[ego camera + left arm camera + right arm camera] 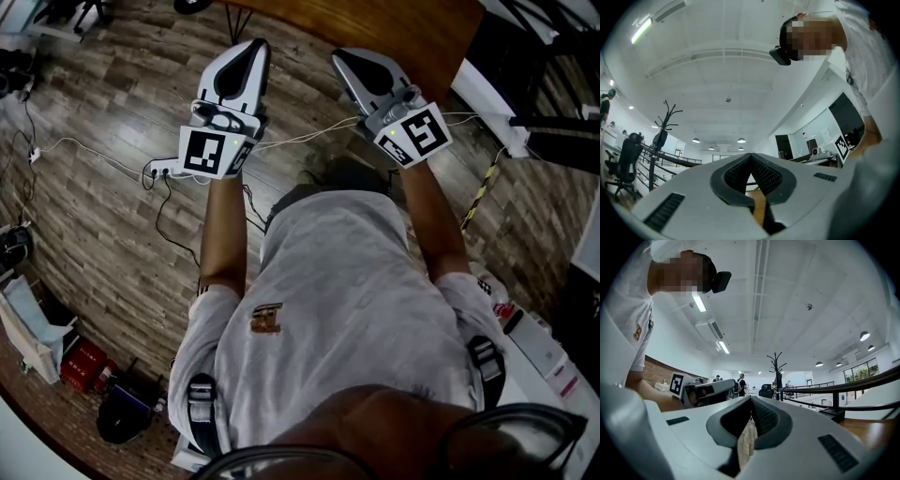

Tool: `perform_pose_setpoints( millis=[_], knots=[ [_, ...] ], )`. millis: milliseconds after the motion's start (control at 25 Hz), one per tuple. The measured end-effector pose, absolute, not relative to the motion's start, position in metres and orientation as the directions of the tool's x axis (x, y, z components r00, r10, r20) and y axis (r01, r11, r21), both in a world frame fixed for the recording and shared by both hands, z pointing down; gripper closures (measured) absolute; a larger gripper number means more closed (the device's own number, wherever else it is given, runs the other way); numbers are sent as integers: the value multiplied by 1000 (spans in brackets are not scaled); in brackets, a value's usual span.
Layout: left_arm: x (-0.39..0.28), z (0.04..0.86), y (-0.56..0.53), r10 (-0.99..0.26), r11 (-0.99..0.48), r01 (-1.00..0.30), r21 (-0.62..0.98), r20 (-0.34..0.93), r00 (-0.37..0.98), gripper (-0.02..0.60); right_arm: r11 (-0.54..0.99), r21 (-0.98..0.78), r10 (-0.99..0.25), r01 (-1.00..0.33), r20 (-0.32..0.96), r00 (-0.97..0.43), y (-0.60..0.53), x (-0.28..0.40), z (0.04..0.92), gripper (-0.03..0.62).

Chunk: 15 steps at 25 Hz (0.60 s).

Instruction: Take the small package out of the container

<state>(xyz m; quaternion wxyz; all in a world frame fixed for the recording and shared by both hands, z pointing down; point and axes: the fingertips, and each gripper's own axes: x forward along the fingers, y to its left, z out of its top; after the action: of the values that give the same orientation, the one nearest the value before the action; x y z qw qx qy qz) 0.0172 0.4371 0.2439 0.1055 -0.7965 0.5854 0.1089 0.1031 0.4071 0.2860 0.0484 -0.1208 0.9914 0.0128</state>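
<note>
Left gripper (249, 47) and right gripper (345, 58) both pinched together, empty, side by side ahead of white T-shirt (347, 300), tips angled up at ceiling (722, 70). Below, wooden floor (103, 206) with white cable (94, 155). Cannot tell where small package or container sits.

Left gripper (751, 156), fingers (767, 174) together, empty.
</note>
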Motion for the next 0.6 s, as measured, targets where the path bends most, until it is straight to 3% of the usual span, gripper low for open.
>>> perform_pose_setpoints(
  millis=[600],
  knots=[
    [-10,240,385,-908,-279,-959,-43,-314,278,563,976,11,-213,-216,-119,-970,348,71,285,562]
  ],
)
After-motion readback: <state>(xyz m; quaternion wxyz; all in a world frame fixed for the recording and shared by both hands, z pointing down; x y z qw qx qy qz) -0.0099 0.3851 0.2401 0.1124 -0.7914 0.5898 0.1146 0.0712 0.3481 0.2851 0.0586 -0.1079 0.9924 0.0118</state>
